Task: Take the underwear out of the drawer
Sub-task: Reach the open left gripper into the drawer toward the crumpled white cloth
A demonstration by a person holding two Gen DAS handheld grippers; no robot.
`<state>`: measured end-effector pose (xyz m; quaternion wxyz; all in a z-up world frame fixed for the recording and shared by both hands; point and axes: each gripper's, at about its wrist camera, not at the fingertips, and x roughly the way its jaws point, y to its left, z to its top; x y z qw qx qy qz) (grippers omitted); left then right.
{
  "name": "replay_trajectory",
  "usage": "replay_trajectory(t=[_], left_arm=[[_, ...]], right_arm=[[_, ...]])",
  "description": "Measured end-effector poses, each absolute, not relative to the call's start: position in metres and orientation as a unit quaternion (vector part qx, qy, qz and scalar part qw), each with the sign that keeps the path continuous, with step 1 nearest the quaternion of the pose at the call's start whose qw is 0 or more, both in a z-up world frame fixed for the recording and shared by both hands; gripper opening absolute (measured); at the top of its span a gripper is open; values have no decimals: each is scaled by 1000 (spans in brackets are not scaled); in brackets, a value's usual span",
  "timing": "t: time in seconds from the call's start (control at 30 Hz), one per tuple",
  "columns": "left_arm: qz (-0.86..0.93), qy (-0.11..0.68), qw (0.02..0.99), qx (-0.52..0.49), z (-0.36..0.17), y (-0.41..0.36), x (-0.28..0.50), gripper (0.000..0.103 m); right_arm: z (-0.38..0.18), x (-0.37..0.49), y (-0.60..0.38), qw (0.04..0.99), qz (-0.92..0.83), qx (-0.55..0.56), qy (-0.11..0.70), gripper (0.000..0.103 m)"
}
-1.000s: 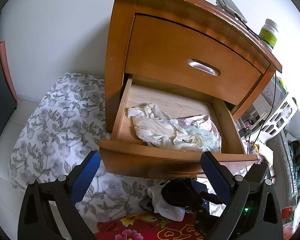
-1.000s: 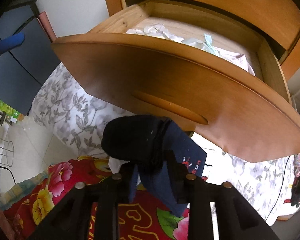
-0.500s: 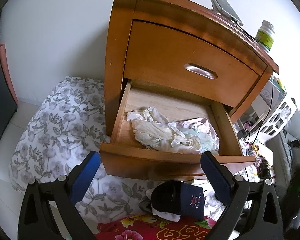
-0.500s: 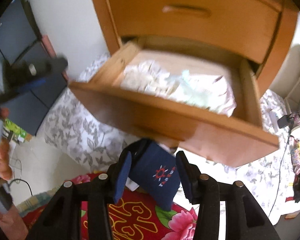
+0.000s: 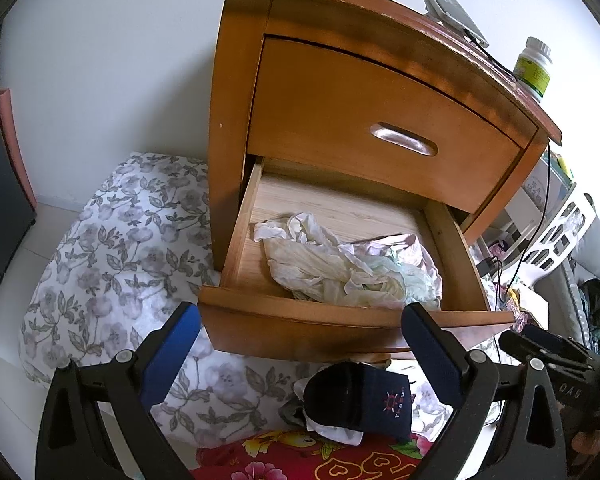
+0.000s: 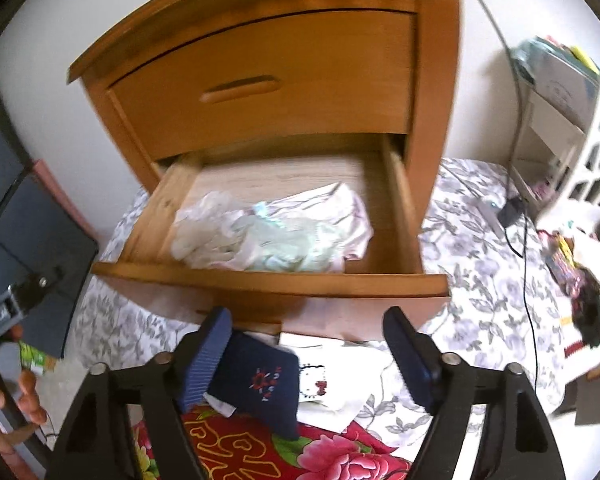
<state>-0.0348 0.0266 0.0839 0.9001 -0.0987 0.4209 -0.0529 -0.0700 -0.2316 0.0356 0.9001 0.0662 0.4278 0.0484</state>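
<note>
Dropped navy underwear (image 6: 256, 384) below, right gripper (image 6: 308, 356) fingers opening, left gripper (image 5: 300, 344) spread empty

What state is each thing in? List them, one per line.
Top drawer: shut.
Bottom drawer: pulled open, pale underwear crumpled inside.
Navy underwear: out, lying on the bedding below the drawer.
Bottle: upright, capped.
Left gripper: open, empty.
Right gripper: opening, gripping nothing.
</note>
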Motion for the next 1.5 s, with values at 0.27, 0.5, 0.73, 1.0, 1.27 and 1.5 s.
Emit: replay_trajectory(t=[0.27,0.5,0.73,1.0,1.27,1.5], left_arm=[[-51,423,900,-94,80,25,-33,101],[-47,426,899,-91,75,24,-29,101],[-46,428,898,-88,71,23,-23,101],[-49,398,912,-86,80,23,-6,101],[-57,382,919,-85,94,28,20,101],[-68,395,915,-57,89,20,41,101]], right_arm=[[33,-71,-244,904,40,82,417,102],[31,-70,-249,910,42,91,403,103],[33,-69,-251,924,34,91,371,103],[33,-60,-252,929,26,73,363,103],[37,-46,-251,932,34,58,357,103],[31,-28,-252,926,43,72,368,103]])
